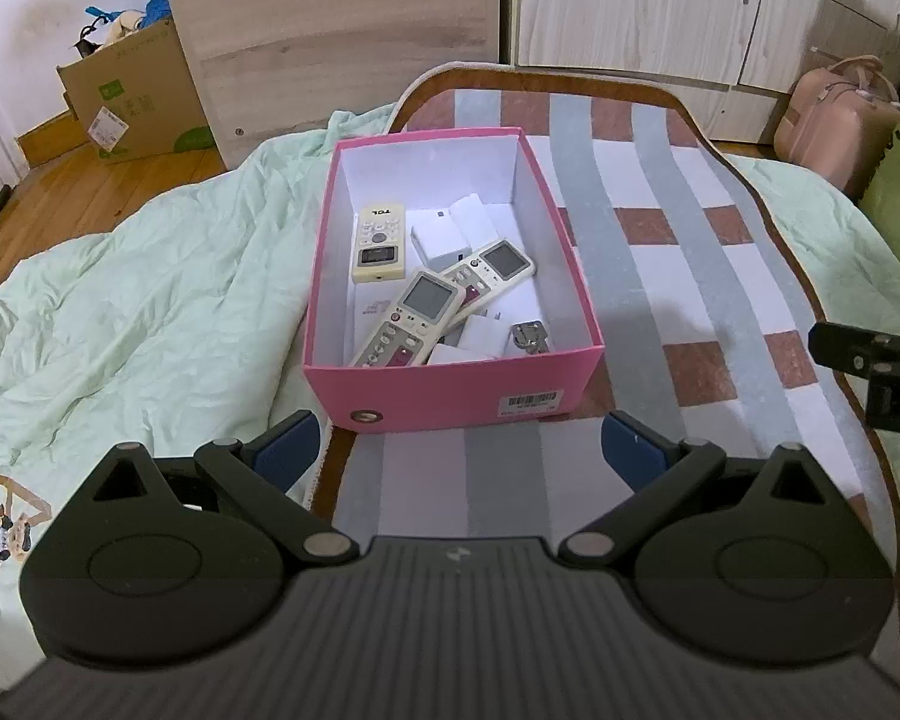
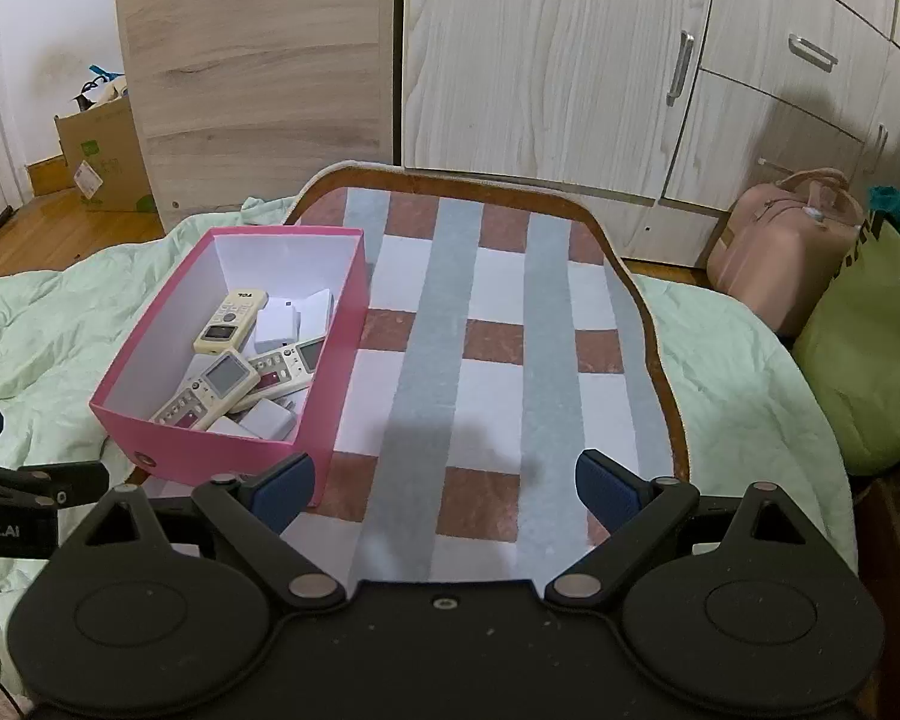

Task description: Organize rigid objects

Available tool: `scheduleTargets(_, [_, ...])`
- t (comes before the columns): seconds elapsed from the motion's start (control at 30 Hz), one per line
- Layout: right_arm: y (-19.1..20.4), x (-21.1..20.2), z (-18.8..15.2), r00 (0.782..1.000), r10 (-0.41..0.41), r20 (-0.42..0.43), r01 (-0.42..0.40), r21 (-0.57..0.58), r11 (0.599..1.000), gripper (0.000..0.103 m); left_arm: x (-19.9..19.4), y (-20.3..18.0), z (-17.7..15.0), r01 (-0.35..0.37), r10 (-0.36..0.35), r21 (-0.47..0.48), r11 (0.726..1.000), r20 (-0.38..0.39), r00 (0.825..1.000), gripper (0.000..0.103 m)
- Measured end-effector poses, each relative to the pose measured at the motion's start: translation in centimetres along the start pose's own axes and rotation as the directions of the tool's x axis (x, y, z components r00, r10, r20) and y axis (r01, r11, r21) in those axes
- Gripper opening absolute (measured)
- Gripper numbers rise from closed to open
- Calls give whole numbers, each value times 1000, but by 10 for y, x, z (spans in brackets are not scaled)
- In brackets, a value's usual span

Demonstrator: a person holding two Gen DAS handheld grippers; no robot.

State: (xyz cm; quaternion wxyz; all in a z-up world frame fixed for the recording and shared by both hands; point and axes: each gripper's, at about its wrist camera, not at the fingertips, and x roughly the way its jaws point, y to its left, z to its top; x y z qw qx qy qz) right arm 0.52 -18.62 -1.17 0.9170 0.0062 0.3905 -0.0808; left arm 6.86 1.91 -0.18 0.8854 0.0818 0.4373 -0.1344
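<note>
A pink box (image 1: 450, 387) with a white inside stands on a checked mat (image 1: 660, 252). In it lie a cream TCL remote (image 1: 379, 242), two white remotes with screens (image 1: 411, 321), several white chargers (image 1: 441, 243) and keys (image 1: 531, 337). My left gripper (image 1: 459, 450) is open and empty just before the box's near wall. In the right wrist view the box (image 2: 210, 450) is at the left with the remotes (image 2: 210, 387) inside. My right gripper (image 2: 444, 489) is open and empty over the mat (image 2: 498, 360), right of the box.
A pale green quilt (image 1: 150, 300) covers the bed around the mat. Wooden wardrobes (image 2: 540, 60) stand behind. A cardboard box (image 1: 132, 96) sits on the floor at far left. A pink backpack (image 2: 780, 246) and a green bag (image 2: 870, 348) are at right.
</note>
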Motion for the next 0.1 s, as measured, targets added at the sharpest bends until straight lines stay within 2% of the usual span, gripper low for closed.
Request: scheduleTargets(0.1, [0, 1, -1, 1000, -1, -1, 1, 0, 1000, 96, -1, -1, 0, -1, 1, 3, 1000, 1, 1000, 102])
